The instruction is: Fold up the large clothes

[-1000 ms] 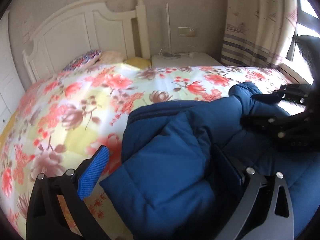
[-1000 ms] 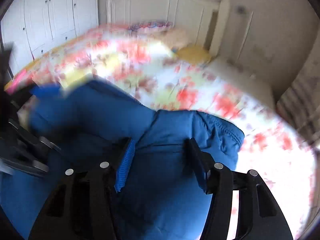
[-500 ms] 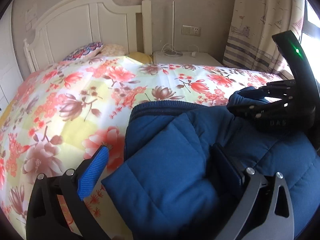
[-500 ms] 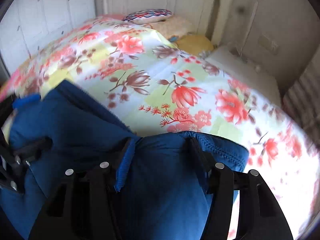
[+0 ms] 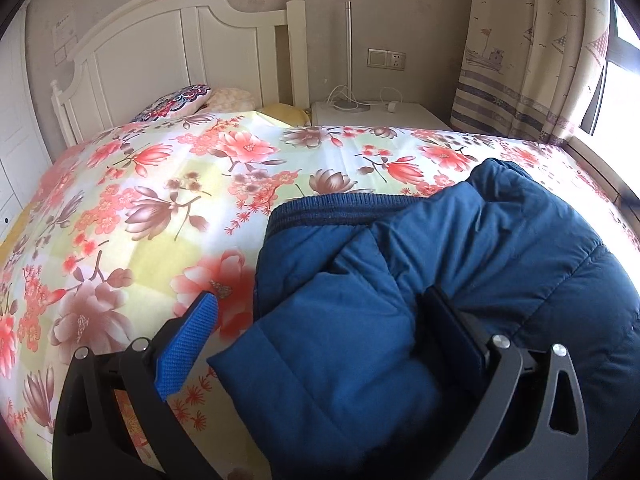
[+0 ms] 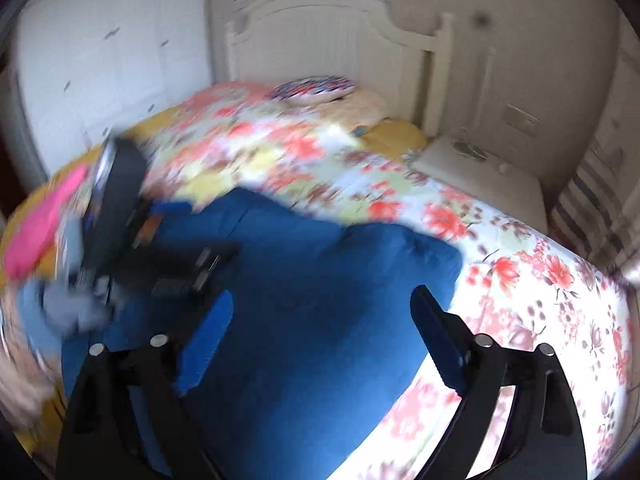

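Left wrist view first: your left gripper (image 5: 320,320) sits spread wide with a fold of the blue padded jacket (image 5: 400,280) bulging up between the fingers. The blue pad (image 5: 186,344) on the left finger is clear of the fabric, over the floral bedspread (image 5: 160,208), while the right finger is sunk into the jacket, so nothing is pinched there. The jacket lies bunched on the bedspread straight ahead and off to the right of that tool, its ribbed hem (image 5: 340,205) running across just beyond the fingertips.

No boxes or baskets to speak of, everything just lies on the bed.

Right wrist view is blurry, but your right gripper (image 6: 320,320) has its jaws opening, with jacket under and between them and neither pad pressing on it. The left gripper's black body (image 6: 132,220) shows up to the left of it, on the jacket.

Room-wise, you've got loads of open bedspread ahead and to the left of the left gripper, up to the pillows (image 5: 176,100) and white headboard (image 5: 160,48). The bed edge, nightstand (image 5: 380,116) and curtain (image 5: 528,52) are off to the right.
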A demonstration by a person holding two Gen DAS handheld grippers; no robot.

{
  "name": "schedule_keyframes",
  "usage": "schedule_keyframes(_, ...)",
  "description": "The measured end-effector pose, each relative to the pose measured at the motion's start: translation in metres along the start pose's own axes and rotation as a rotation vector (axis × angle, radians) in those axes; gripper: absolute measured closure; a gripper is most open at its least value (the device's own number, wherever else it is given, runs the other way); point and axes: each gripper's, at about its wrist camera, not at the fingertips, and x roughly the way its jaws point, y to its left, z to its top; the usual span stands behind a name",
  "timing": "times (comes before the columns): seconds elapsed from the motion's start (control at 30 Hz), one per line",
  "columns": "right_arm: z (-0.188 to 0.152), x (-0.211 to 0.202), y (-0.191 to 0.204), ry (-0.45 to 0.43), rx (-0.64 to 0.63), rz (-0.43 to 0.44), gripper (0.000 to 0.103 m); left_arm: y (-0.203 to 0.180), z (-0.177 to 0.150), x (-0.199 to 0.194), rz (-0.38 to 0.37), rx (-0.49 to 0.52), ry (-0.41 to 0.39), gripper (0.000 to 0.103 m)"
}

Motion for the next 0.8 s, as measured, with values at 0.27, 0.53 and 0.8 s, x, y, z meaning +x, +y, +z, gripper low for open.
schedule_keyframes(0.27,-0.009,0.007,0.003,-0.002,0.060,-0.015,0.014,-0.021,0.011,-0.023,0.198,0.165,0.006,0.002)
schedule_keyframes(0.53,-0.022,-0.090,0.052,-0.161,-0.090,-0.019,0.014,-0.042,-0.025,-0.143,0.299,0.231,-0.143,0.002)
schedule_keyframes(0.8,-0.075,-0.040,0.072,-0.108,-0.090,0.015,0.013,-0.040,-0.097,-0.129,0.220,0.137,-0.077,0.002)
